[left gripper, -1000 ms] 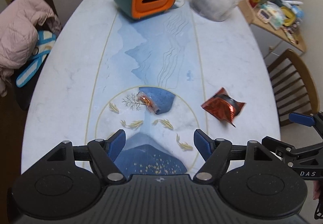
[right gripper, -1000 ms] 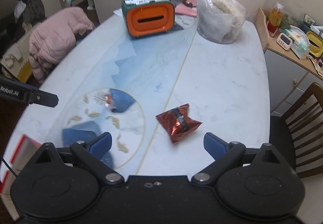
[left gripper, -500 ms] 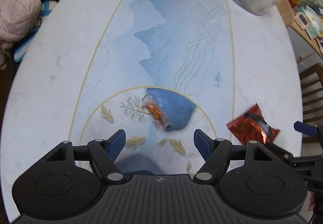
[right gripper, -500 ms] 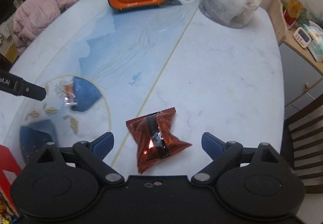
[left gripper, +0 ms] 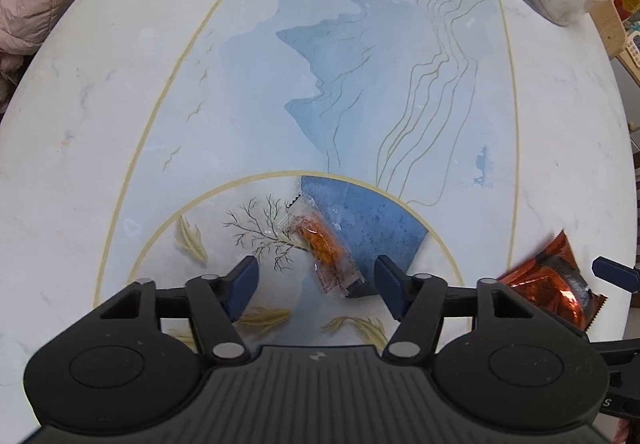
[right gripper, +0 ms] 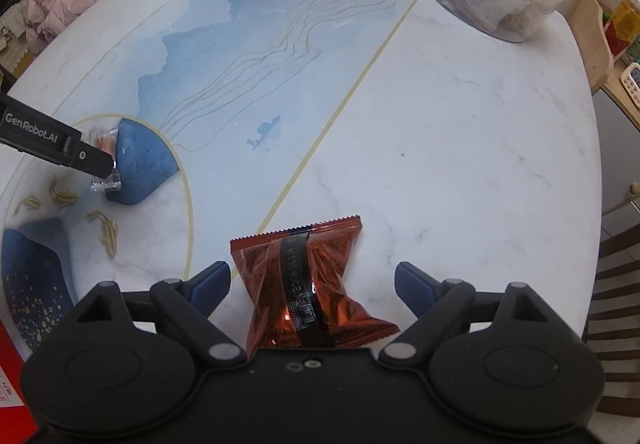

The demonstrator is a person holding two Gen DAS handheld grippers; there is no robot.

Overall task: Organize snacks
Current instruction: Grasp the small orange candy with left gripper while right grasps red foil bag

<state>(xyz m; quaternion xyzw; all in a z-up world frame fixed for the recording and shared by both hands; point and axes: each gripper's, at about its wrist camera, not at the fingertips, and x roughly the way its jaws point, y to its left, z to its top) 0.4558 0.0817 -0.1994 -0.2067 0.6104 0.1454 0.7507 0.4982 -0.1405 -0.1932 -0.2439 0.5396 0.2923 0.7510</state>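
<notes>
The left gripper (left gripper: 316,286) and right gripper (right gripper: 312,286) have just been closing but grip nothing yet. The clear orange snack (left gripper: 322,246) and the red foil packet (right gripper: 308,284) lie between their fingers, near the table's (right gripper: 460,124) front edge.

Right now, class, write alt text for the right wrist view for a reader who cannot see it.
The right gripper, jaws just narrowing but not touching it, straddles a red foil snack on a marble table. Far left, the left gripper's finger reaches a small clear-wrapped snack.
</notes>
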